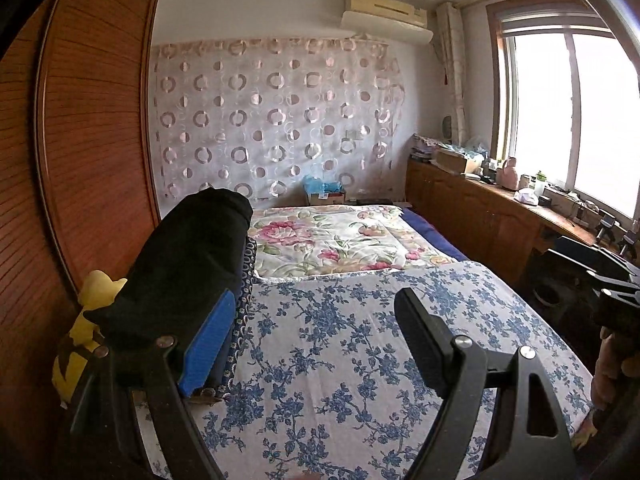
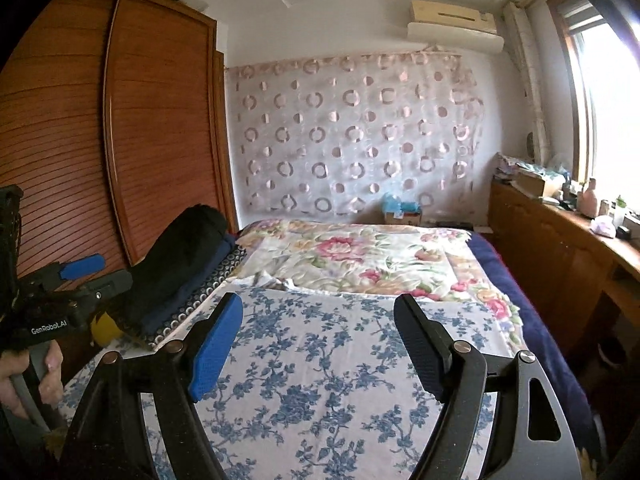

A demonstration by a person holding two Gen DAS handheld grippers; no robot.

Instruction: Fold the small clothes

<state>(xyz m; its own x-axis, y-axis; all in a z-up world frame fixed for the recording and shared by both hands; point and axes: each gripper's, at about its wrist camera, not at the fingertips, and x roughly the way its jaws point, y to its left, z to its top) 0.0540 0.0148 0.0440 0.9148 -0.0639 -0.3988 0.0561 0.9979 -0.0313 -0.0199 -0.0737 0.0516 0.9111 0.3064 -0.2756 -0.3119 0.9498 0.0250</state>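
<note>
Your stack of folded clothes [image 2: 180, 276] sits on the left edge of the bed [image 2: 320, 360], next to the wooden wardrobe [image 2: 152, 128]. A black garment [image 1: 188, 256] lies on top, rolled thick, with a navy layer and a dark piece printed with small rings under it. The long axis runs along the bed, toward the far wall; the rounded black end points that way.

Your left gripper [image 1: 316, 344] is wide open, nothing between the jaws; its blue pad [image 1: 208, 344] sits just beside the stack's near end. Whether they touch, I can't tell. Your right gripper [image 2: 320, 348] is also wide and empty, over the blue floral sheet.

Around: a yellow plush toy [image 1: 88, 320] wedged between stack and wardrobe, a pink floral quilt [image 2: 360, 256] further up the bed, and a cluttered counter [image 1: 500, 196] under the window.
</note>
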